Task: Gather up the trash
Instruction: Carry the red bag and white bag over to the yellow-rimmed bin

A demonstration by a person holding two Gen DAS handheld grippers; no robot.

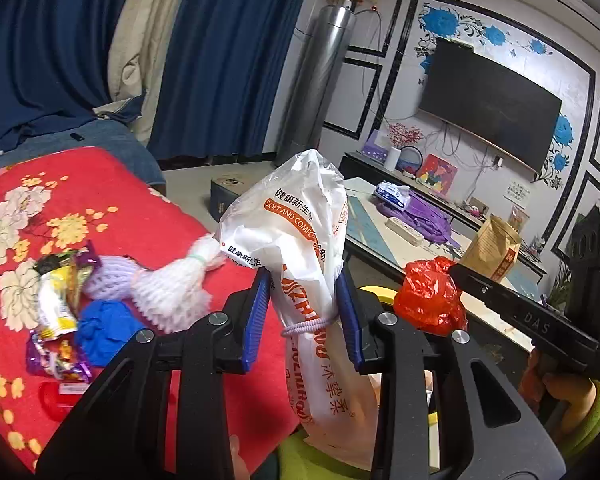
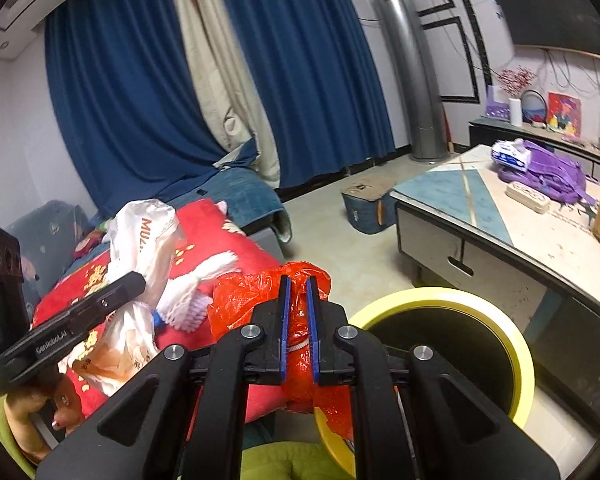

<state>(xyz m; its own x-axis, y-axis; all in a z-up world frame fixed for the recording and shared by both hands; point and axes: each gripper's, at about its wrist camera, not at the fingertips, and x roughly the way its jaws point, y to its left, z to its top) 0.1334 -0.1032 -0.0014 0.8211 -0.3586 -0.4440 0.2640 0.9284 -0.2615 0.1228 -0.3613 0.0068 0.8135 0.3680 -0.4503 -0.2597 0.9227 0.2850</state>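
My left gripper (image 1: 305,280) is shut on a white plastic wrapper with orange print (image 1: 300,232), held up above the red flowered blanket (image 1: 112,208); the wrapper also shows in the right wrist view (image 2: 140,248). My right gripper (image 2: 298,284) is shut on a crumpled red plastic bag (image 2: 252,296), held just left of the yellow-rimmed bin (image 2: 512,344); the bag also shows in the left wrist view (image 1: 428,296). On the blanket lie snack wrappers (image 1: 60,296), white foam nets (image 1: 168,288) and a blue crumpled piece (image 1: 104,328).
A low coffee table (image 2: 460,200) stands to the right with a purple bag (image 2: 548,172), a power strip (image 2: 528,196) and a brown paper bag (image 1: 492,248). A box (image 2: 364,204) sits on the floor. Blue curtains and a silver tower unit (image 2: 412,80) stand behind.
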